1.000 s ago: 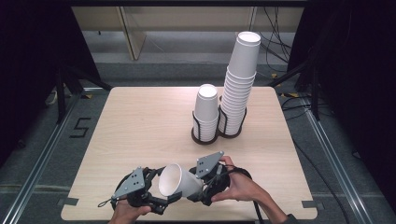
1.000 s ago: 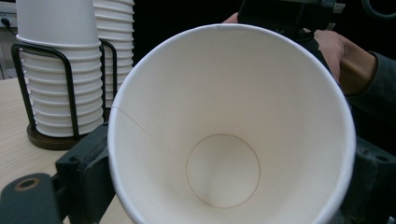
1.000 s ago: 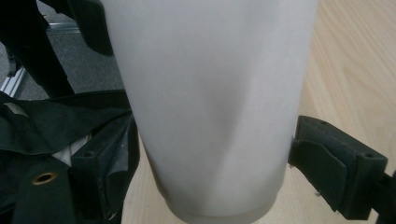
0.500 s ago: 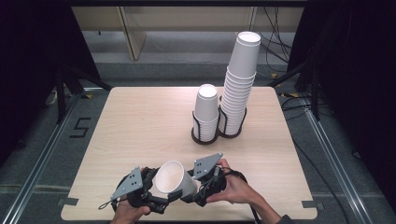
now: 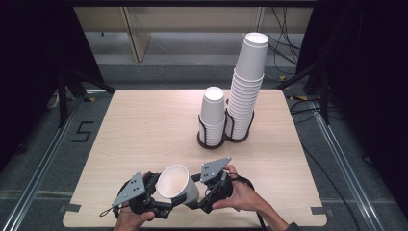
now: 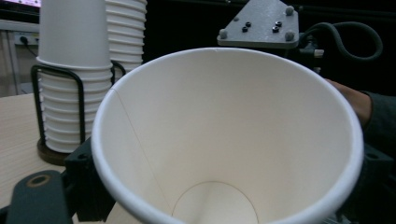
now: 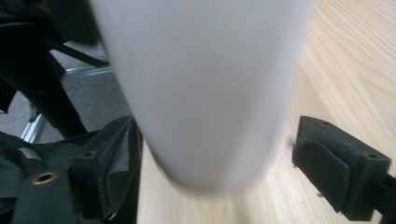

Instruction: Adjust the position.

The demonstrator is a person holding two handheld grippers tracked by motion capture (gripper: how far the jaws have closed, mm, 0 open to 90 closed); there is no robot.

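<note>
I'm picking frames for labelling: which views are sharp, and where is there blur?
High view: evenly lit, cup and stacks sharp. Left gripper view: cup's inside crisp, bright. Right gripper view: the cup's wall is close and blurred, table soft.

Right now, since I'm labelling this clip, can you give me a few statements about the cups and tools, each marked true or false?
1. The paper cup lies alone on the table. False: it is held up between the left tool and the right tool. The left tool's jaws have just been closing with the cup between them.
2. The cup's open mouth faces the left tool. True.
3. The short stack and the tall stack each stand in black wire holders. True.
4. In the high view, the tall stack stands left of the short stack. False: it stands to its right.
</note>
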